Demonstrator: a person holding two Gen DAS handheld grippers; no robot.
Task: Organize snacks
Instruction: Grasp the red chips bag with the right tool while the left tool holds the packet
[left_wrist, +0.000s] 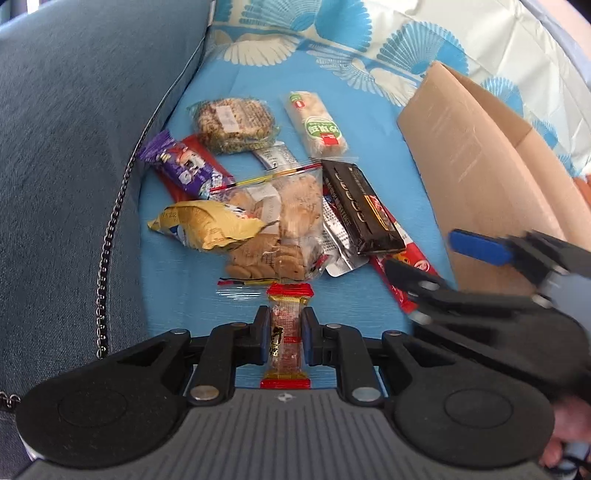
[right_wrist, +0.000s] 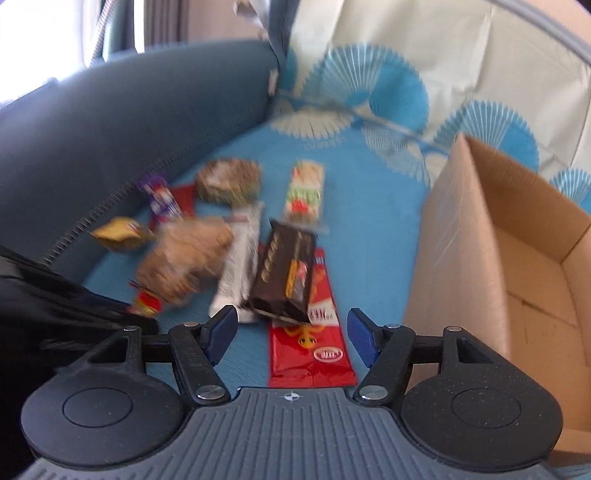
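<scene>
- Left gripper (left_wrist: 284, 334): pinching red-ended candy sachet (left_wrist: 285, 334), 6 o'clock of snack pile; thin wrapper may slip.
- Right gripper (right_wrist: 291, 334): spread over red wafer packet (right_wrist: 314, 354); may nudge the dark chocolate bar (right_wrist: 284, 277).
- Cardboard box (right_wrist: 480, 258): 3 o'clock.

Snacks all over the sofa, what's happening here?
A person is sorting snacks with two handheld tools. The left tool is clamped on a small clear-wrapped candy. The right tool hangs open above the red packet and dark bar. The cardboard box sits open alongside.
</scene>
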